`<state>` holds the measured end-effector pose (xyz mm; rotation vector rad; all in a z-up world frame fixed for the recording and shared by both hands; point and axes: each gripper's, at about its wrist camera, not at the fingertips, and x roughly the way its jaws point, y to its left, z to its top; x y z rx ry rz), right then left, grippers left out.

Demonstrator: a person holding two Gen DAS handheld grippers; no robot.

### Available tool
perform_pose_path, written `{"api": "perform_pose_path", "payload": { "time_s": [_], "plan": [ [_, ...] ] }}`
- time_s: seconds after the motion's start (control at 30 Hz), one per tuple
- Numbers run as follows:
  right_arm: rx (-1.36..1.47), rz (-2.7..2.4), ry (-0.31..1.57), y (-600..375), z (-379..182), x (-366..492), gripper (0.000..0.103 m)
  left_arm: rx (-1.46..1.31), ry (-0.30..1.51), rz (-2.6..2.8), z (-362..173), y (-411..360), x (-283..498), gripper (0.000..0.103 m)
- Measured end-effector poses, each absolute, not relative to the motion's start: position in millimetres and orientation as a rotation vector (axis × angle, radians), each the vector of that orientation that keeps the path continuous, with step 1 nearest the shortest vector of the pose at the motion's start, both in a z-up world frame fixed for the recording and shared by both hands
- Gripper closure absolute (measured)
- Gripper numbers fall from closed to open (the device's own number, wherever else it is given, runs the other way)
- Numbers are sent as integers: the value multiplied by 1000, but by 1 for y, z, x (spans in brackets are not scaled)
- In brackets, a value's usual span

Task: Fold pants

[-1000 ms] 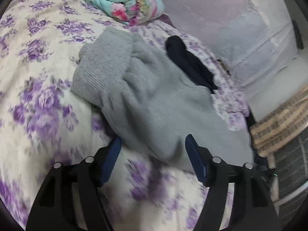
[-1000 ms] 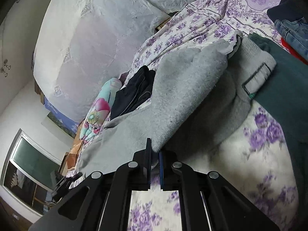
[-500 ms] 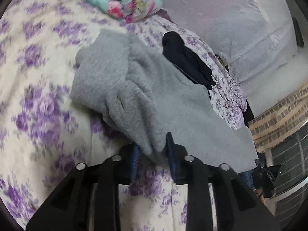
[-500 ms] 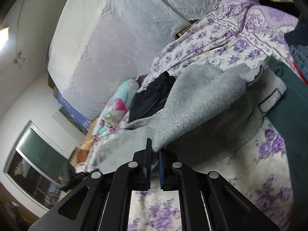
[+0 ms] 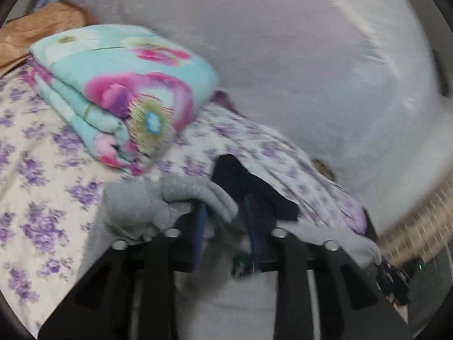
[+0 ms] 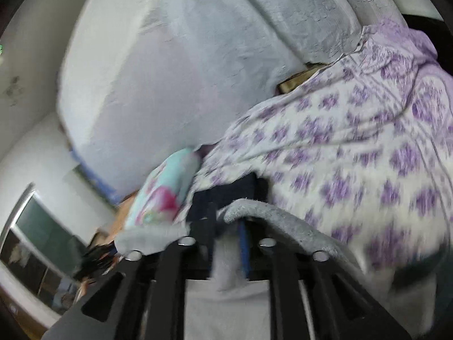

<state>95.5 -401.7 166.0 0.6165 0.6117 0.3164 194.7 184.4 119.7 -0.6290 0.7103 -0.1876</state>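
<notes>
- Bed in a purple-flower sheet fills the room's lower half; pale textured wall behind it.
- Folded turquoise-and-pink floral quilt at 10 o'clock in the left view, well apart from the work.
- Grey fleece pants are draped over both tools, low centre at 6 o'clock in each view; a fold runs across the fingertips and cloth hangs down between the black arms.
- Dark navy garment lies just behind the pants at 1 o'clock of the left gripper.
- Left gripper: jaws have just been opening, blue pads apart, grey cloth between them; blur hides whether they press on it.
- Right gripper: jaws have just been opening from fully together, a gap shows, pants edge loose across it.
- Progress: looks like one fold being laid and let go; pants not yet flat or neat, smoothing and probably another fold left.
</notes>
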Motion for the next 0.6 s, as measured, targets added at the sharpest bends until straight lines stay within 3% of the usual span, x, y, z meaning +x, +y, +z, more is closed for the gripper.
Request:
{"api": "perform_pose_path", "payload": {
  "time_s": [0.03, 0.1, 0.23, 0.4, 0.6],
  "plan": [
    [615, 309, 578, -402, 167, 87, 29, -643, 707, -191, 122, 185, 188, 33],
    [529, 279, 501, -398, 163, 55, 20, -589, 643, -270, 126, 185, 155, 4],
    [428, 238, 570, -403, 118, -13, 20, -458, 711, -252, 90, 199, 96, 4],
    [508, 204, 772, -417, 28, -100, 20, -713, 944, -251, -12, 248, 46, 5],
    [598, 192, 810, -412, -5, -125, 21, -769, 851, -294, -24, 236, 50, 4]
  ]
}}
